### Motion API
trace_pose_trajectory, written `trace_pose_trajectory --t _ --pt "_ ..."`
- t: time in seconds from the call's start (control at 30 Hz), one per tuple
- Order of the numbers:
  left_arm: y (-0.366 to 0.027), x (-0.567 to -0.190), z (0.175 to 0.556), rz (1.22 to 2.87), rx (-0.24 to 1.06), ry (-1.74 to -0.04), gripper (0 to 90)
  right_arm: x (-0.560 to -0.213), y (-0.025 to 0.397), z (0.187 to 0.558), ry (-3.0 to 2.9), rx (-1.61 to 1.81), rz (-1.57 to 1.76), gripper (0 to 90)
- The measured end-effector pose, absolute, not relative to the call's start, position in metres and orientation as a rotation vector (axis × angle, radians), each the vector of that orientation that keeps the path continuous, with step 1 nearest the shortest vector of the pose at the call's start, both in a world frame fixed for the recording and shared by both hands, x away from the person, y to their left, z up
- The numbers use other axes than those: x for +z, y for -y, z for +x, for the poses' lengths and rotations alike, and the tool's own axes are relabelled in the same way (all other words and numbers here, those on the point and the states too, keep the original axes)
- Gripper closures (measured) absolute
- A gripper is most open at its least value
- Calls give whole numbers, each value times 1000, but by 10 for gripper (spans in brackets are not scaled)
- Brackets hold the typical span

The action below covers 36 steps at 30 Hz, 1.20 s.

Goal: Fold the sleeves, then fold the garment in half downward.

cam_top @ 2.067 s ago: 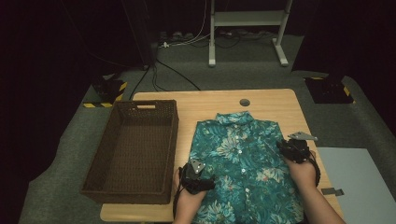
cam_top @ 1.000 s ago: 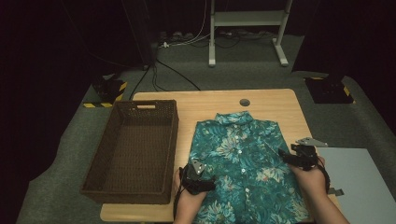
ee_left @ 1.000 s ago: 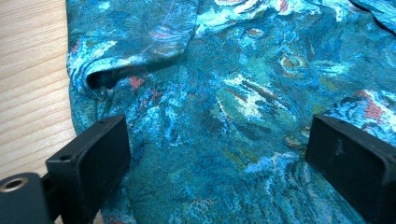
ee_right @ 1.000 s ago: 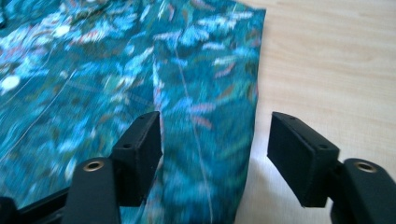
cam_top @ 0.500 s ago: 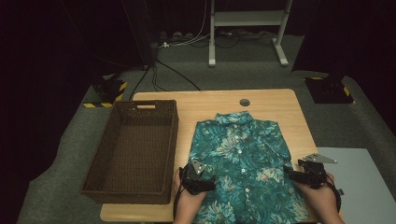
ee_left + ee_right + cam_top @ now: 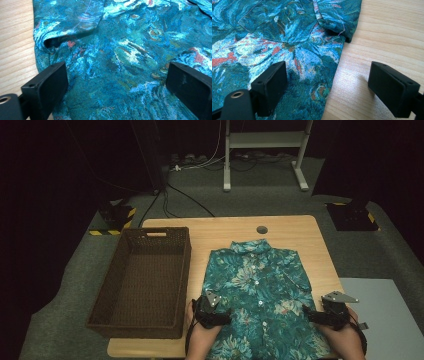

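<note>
A teal floral short-sleeved shirt [image 6: 260, 290] lies flat, buttoned, collar away from me, on the wooden table [image 6: 295, 227]. My left gripper [image 6: 216, 312] rests over the shirt's lower left part, open, with the fabric [image 6: 117, 62] spread between its jaws. My right gripper [image 6: 320, 316] is at the shirt's lower right edge, open. One of its jaws stands over the fabric [image 6: 274, 45], the other over bare wood [image 6: 387, 37]. Neither pinches the cloth.
An empty dark wicker basket [image 6: 142, 280] stands on the table's left side, beside the shirt. A round grommet hole [image 6: 261, 229] sits near the far edge. A grey-blue surface [image 6: 385, 315] lies to the right of the table. Cables and a white stand are on the floor beyond.
My right gripper has moved down the shirt's right edge, from beside the sleeve toward the hem near me. The left gripper and the shirt have stayed put.
</note>
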<state>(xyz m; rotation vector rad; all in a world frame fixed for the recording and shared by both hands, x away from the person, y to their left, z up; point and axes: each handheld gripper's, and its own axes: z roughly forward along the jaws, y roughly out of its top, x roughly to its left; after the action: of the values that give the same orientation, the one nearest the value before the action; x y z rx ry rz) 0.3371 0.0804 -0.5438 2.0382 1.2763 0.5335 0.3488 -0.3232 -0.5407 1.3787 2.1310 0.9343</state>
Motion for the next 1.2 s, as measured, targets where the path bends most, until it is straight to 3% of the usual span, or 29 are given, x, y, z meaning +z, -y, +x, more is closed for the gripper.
trace_pose_trajectory --t 0.83,1.2 --pt "-77 -544 332 2064 519 -1247 13 -541 323 349 -2147 941 1366 145" --pt "-72 -533 342 2047 559 -1212 40 -539 325 343 -2121 973 1327 199"
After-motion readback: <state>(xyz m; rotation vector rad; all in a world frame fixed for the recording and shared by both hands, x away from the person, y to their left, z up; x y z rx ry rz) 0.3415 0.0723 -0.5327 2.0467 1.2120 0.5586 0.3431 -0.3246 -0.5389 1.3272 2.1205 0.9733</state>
